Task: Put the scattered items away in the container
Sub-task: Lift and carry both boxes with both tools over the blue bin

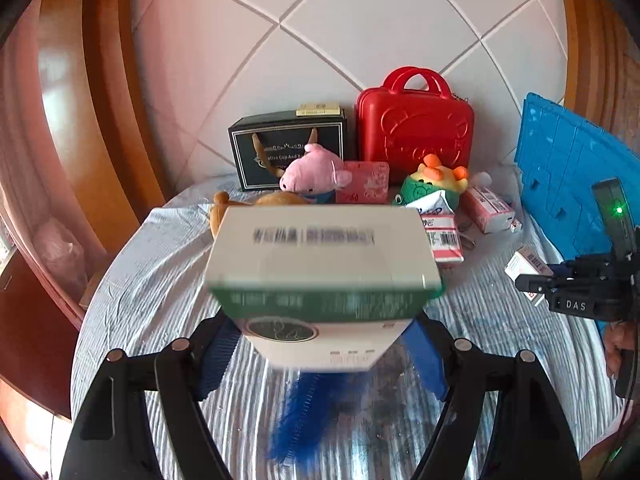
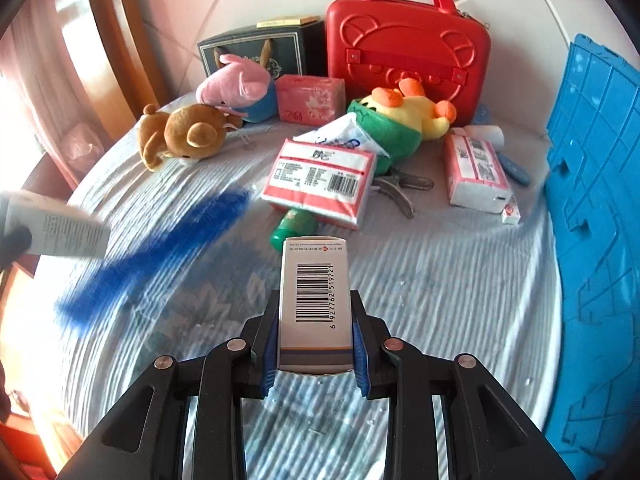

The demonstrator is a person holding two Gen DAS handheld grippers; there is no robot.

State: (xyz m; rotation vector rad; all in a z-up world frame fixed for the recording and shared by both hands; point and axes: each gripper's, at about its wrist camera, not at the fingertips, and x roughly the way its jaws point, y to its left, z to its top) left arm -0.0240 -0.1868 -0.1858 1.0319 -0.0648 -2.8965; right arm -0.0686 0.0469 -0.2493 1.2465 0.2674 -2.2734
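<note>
Blue crate [image 2: 592,208] waits at right | left claw [image 1: 320,344] clamps green-and-white box [image 1: 320,272], right claw [image 2: 316,344] pinches barcoded box [image 2: 316,300] | both carried clear of surface [image 2: 440,280], likely for binning

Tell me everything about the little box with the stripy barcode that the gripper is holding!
The small box is white cardboard, tall and narrow, with a black barcode and digits on the face toward the camera, small print near its far end and a purple-grey band near its close end. The right gripper is shut on it, blue pads pressing both long sides. It is held above the white striped cloth, pointing towards the scattered toys.
</note>
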